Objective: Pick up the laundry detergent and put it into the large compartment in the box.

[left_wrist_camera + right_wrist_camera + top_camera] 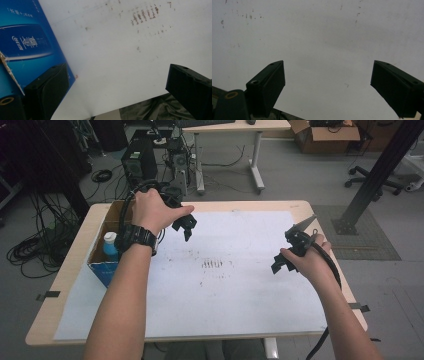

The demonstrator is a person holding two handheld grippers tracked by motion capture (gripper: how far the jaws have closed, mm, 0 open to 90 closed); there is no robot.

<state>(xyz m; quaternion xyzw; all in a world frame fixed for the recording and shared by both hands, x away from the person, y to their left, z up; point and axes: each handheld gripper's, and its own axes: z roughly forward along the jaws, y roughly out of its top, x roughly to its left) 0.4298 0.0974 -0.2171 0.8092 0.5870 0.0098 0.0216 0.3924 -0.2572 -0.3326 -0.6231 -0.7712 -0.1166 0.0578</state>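
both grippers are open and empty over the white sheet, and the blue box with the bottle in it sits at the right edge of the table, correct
Not quite: the blue box with the bottle sits at the left edge of the table, beside the left gripper, as the high view shows. The rest holds: the left gripper and right gripper are both open and empty over the white sheet.

Grey floor (300, 175), a desk (235, 126), tangled cables (30, 250) behind.

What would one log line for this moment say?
left claw: open, beside blue box | right claw: open, above white sheet | nothing held
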